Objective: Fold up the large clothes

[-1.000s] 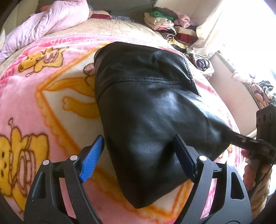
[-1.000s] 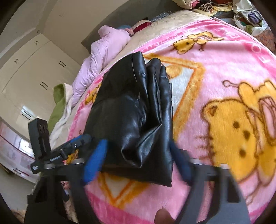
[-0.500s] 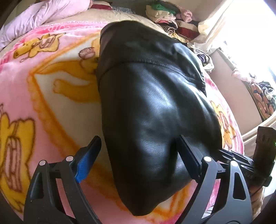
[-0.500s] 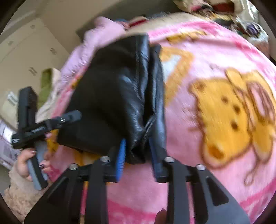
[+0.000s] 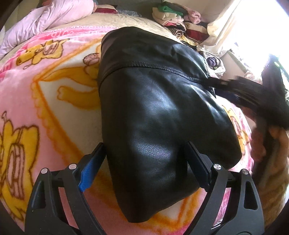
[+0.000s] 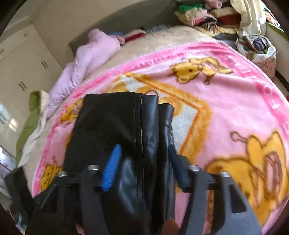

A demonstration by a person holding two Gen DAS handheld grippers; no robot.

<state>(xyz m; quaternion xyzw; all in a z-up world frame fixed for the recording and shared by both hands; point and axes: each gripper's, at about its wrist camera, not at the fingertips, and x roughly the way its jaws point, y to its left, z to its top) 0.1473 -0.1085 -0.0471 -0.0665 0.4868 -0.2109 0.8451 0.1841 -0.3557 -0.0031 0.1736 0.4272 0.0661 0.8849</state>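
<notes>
Folded black leather jacket (image 5: 159,115) lying on a pink cartoon-bear blanket (image 5: 45,112) spread over the bed, filling the centre of the left wrist view from 12 down to 6 o'clock. Left gripper (image 5: 144,162) spread wide at the jacket's near end, blue-padded fingers (image 5: 90,170) flanking the leather at 7 and 5 o'clock, no clear squeeze on it. Right gripper (image 6: 144,159) closing over the jacket's folded edge, layers of leather bunched between its blue pads (image 6: 111,162) at 6 o'clock of its own view; firm contact impossible to tell through motion blur. Same gripper seen as a dark smear (image 5: 252,94) at 3 o'clock from the left wrist. Pale pink padded coat (image 6: 90,56) at 11 o'clock, stacked folded clothes (image 6: 207,14) at 1 o'clock, white wardrobe doors (image 6: 21,59) at 9.
</notes>
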